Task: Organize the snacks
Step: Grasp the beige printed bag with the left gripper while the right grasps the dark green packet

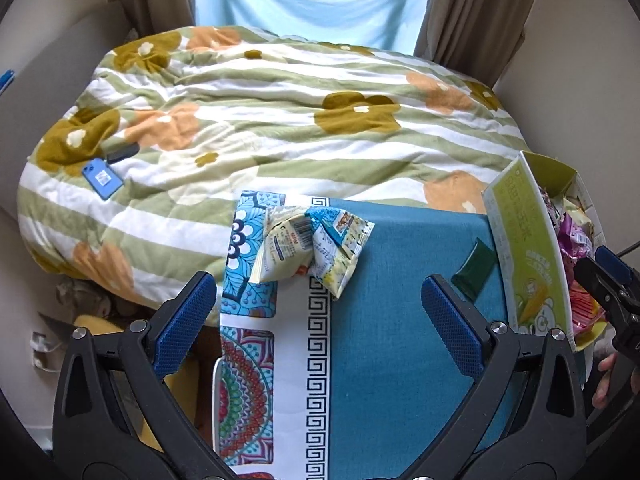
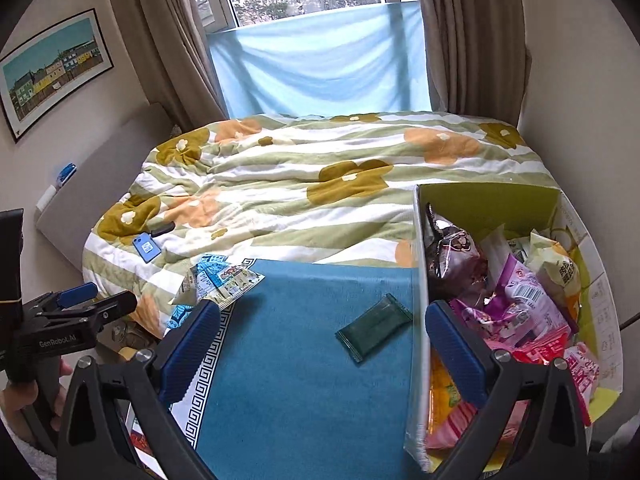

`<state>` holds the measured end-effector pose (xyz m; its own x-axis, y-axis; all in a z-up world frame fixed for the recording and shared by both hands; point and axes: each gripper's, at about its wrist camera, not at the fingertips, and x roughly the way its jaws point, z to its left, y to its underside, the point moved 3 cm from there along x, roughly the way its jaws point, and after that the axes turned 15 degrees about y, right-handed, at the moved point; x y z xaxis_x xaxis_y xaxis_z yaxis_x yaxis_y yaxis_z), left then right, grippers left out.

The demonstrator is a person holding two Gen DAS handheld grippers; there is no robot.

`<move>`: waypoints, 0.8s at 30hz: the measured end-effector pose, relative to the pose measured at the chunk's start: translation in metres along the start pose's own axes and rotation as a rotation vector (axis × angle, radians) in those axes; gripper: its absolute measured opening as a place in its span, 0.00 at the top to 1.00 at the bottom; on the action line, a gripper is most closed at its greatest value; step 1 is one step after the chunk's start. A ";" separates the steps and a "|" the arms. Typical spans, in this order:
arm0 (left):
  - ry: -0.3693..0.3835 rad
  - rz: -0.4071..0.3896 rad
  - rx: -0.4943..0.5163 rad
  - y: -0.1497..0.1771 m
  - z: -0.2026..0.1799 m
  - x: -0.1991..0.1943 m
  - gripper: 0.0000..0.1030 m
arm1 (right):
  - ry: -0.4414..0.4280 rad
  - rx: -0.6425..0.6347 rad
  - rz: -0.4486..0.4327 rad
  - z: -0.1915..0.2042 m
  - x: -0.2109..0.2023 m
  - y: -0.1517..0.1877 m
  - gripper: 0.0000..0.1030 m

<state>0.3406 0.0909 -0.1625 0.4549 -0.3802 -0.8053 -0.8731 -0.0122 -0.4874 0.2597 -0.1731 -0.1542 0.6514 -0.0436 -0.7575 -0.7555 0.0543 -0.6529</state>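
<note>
A crumpled pair of pale yellow and blue snack packets lies at the left edge of the teal tablecloth. My left gripper hangs open just in front of them, nothing between its fingers. A dark green packet lies flat on the cloth beside a green and white carton filled with several pink, purple and yellow snack bags. My right gripper is open and empty, straddling the carton's near wall with the green packet ahead between its fingers. The pale packets and the left gripper show at the left.
Behind the table is a bed with a floral striped quilt, a blue phone and a dark object lying on it. Curtains and a window stand beyond. The carton occupies the table's right side; the right gripper is beside it.
</note>
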 end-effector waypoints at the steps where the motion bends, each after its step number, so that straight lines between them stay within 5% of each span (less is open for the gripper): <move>1: 0.021 0.017 -0.006 -0.005 0.008 0.010 0.01 | 0.027 0.006 0.004 0.006 0.006 0.000 0.01; 14: 0.143 0.258 -0.033 -0.023 0.070 0.140 0.01 | 0.224 0.159 0.118 0.039 0.088 0.029 0.01; 24: 0.205 0.299 0.001 -0.024 0.073 0.176 0.08 | 0.402 0.316 0.167 0.027 0.142 0.052 0.01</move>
<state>0.4544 0.0915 -0.3170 0.1350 -0.5443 -0.8280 -0.9620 0.1281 -0.2411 0.3153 -0.1499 -0.2957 0.3996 -0.3835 -0.8326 -0.7482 0.3883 -0.5379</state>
